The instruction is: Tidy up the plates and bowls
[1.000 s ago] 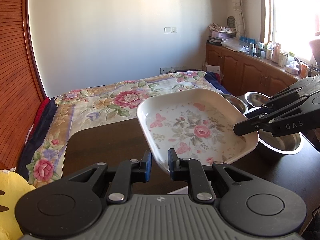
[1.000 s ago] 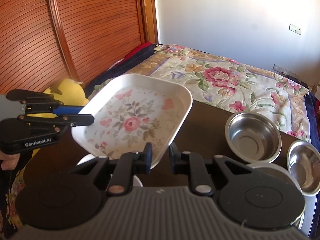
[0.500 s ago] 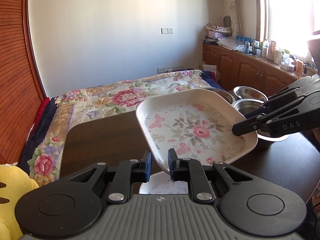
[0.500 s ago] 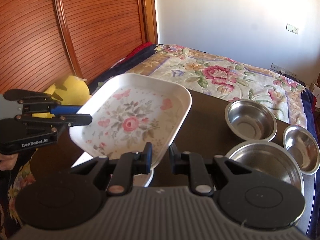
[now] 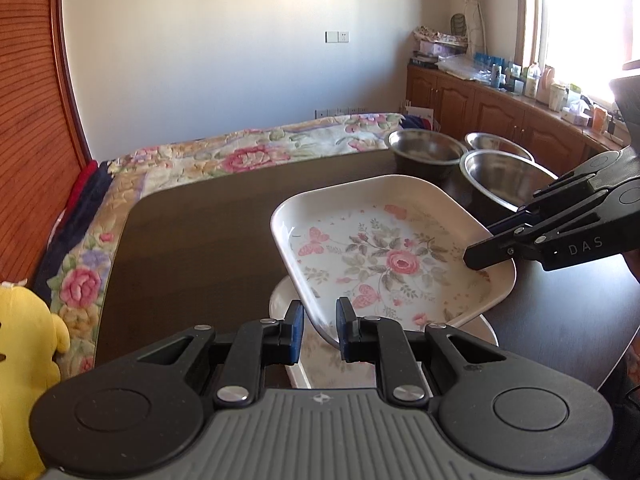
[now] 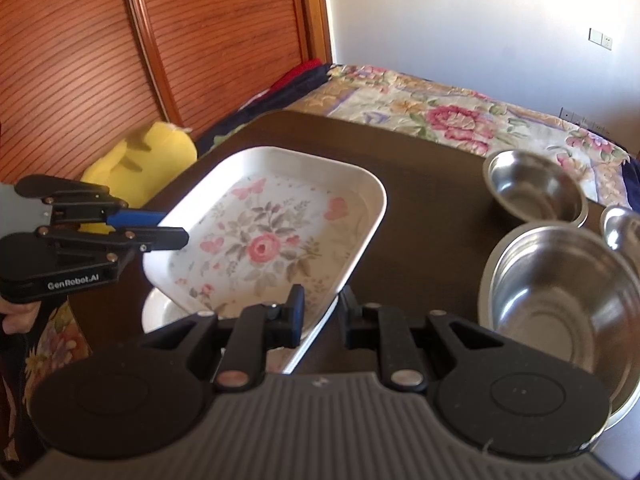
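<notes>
**Two claws carry a floral plate above its twin**

Bedroom light falls across a dark, glossy wooden table (image 5: 192, 248) that stands against a bed (image 5: 248, 152) covered in a rose-patterned quilt.

Each of the person's hands works one claw. The left claw (image 5: 319, 328) is narrowed onto the near rim of a floral plate (image 5: 384, 252), and the right claw (image 6: 322, 312) pinches the rim on the opposite side. Gripping two facing edges seems meant to keep the wide, shallow plate from swinging. It hangs slightly tilted, clear of the table.

The plate is a rounded rectangle with a raised lip, smooth and white, printed with a pink rose, grey-green leaves and pink butterflies. Directly below it, just ahead of the left claw, lies a second plate (image 5: 320, 364) of what looks like the same shape, mostly hidden. Judging by the alignment, the carried plate is about to be stacked on it.

Beyond the right claw, to its right, three steel bowls (image 6: 560, 288) sit close together, round, shiny and unstacked. A yellow plush toy (image 5: 24, 352) rests off the table's edge, left of the left claw.
</notes>
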### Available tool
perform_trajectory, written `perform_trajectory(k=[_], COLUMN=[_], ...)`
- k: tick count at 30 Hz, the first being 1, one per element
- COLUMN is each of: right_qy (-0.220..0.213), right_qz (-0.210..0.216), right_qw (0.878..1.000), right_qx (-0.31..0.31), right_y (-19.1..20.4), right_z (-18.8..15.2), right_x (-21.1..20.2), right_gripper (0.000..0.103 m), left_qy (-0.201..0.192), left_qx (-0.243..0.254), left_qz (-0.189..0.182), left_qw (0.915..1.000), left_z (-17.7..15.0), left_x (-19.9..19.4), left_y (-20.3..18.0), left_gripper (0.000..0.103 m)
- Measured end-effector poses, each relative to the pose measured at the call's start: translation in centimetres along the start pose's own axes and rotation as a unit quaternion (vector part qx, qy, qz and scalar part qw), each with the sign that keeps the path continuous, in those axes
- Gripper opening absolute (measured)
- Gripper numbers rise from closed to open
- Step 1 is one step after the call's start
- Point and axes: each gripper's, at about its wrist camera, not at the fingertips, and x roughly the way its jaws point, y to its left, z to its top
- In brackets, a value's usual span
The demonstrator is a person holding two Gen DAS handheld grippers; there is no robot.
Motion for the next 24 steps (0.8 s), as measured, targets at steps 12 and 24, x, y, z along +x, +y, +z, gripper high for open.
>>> perform_trajectory(k=[12, 24], right_qy=[0.011, 0.015], right_qz=[0.013, 0.018], right_qw=[1.000, 1.000], right_qx=[-0.007, -0.017], right_y=[1.0, 1.2], right_z=[-1.8, -2.3], right_x=[0.0, -0.1], right_gripper=[0.020, 0.020], left_qy=[0.003, 0.006], left_qx=[-0.011, -0.015], left_qz=[0.003, 0.003], left_qw=[0.9999, 0.9999], left_z=[-2.3, -2.8], left_x=[-0.9, -1.0], left_y=[-0.2, -0.4], left_gripper=[0.019, 0.019])
